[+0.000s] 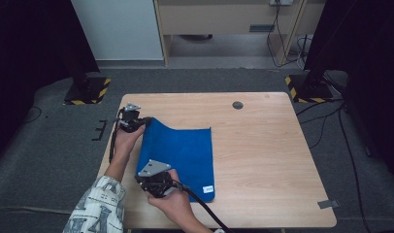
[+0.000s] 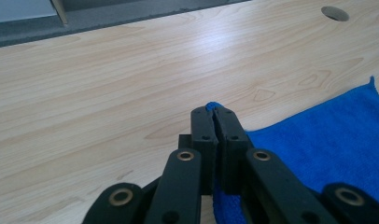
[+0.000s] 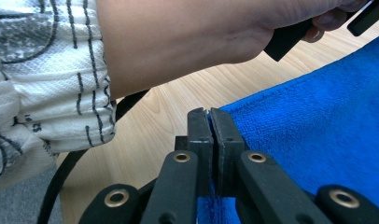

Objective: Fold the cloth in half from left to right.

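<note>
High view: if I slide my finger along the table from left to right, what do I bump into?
Left tool pinching the blue fuzzy cloth's corner → blue fuzzy cloth → small white tag on the cloth → round dark hole in the light wooden table.

Desk (image 1: 263, 160): light wood, with a small dark round hole (image 1: 238, 105) near its far edge.
Cloth (image 1: 185, 150): blue, lies on the left half of the desk; its left edge is lifted; a small white label (image 1: 208, 189) is at the near right corner.
Left tool (image 1: 133, 120): at the far left corner of the cloth, jaws closed on it.
Right tool (image 1: 154, 180): at the near left corner of the cloth.
Sleeve (image 1: 98, 204): white with dark pattern, at bottom left.
</note>
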The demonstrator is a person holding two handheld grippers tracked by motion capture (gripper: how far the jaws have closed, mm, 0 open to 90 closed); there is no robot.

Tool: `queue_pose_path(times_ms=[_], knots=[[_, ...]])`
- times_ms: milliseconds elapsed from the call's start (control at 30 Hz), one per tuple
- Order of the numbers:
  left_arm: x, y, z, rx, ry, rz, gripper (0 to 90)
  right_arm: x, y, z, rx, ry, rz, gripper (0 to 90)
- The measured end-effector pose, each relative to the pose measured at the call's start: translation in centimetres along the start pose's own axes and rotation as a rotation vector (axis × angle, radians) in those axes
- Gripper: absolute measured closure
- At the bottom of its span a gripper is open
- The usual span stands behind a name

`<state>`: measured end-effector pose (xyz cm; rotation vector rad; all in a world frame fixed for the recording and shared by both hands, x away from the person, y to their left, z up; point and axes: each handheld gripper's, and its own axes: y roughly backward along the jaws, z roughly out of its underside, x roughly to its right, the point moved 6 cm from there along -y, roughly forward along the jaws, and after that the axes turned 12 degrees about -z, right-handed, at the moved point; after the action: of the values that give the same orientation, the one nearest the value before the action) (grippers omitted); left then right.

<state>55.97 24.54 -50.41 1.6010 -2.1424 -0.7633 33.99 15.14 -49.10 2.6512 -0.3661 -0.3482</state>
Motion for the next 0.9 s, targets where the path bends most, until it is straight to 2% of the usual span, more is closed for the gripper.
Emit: queue_pose_path(times_ms=[100,367,567,667,900], knots=[[1.2,-0.5,-0.2,-0.011,-0.013,0.017,86.8,0.4,1.1,0.6,0.007,-0.009,0.008,87.9],[6.2,-2.2,-1.3,-0.011,-0.057,0.042,86.8,2.2,4.5,3.6,0.008,-0.056,0.036,87.9],[8.8,-3.0,-1.7,-0.014,-0.084,0.05,86.8,2.9,6.2,5.1,0.003,-0.068,0.053,88.0],[9.7,-3.4,-1.7,-0.017,-0.097,0.056,86.8,3.3,7.0,5.9,-0.008,-0.076,0.06,87.9],[11.3,-4.1,-1.5,-0.029,-0.1,0.069,86.8,3.9,8.2,7.1,-0.019,-0.097,0.072,88.0]])
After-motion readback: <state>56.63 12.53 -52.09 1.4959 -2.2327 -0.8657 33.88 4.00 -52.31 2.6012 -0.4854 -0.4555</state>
